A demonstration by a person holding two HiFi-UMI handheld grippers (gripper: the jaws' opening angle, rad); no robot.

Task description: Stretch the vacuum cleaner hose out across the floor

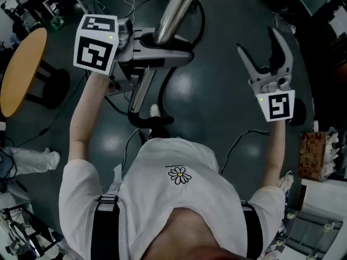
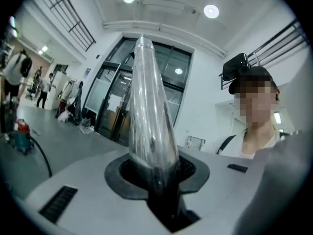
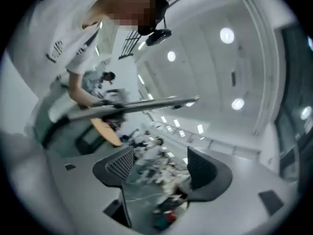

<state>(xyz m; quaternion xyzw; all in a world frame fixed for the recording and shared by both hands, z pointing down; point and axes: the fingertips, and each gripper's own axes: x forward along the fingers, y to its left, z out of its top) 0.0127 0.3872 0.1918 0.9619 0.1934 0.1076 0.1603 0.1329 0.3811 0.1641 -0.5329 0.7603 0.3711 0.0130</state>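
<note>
From the head view, the left gripper [image 1: 168, 50] is clamped across the vacuum cleaner's metal tube [image 1: 179, 10] above the dark floor [image 1: 217, 102], the black hose [image 1: 164, 85] curving down beneath it, and the right gripper [image 1: 259, 45] stands well apart, spread wide. Along the left gripper view, the pads [image 2: 193, 168] pinch the tube, which points straight ahead. Along the right gripper view, the jaws gape with nothing between them, and the tube crosses farther off.

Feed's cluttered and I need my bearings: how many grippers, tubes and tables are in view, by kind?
Grippers: 2, the left gripper and the right gripper
Tube: 1
Table: 1
Total: 4
</note>
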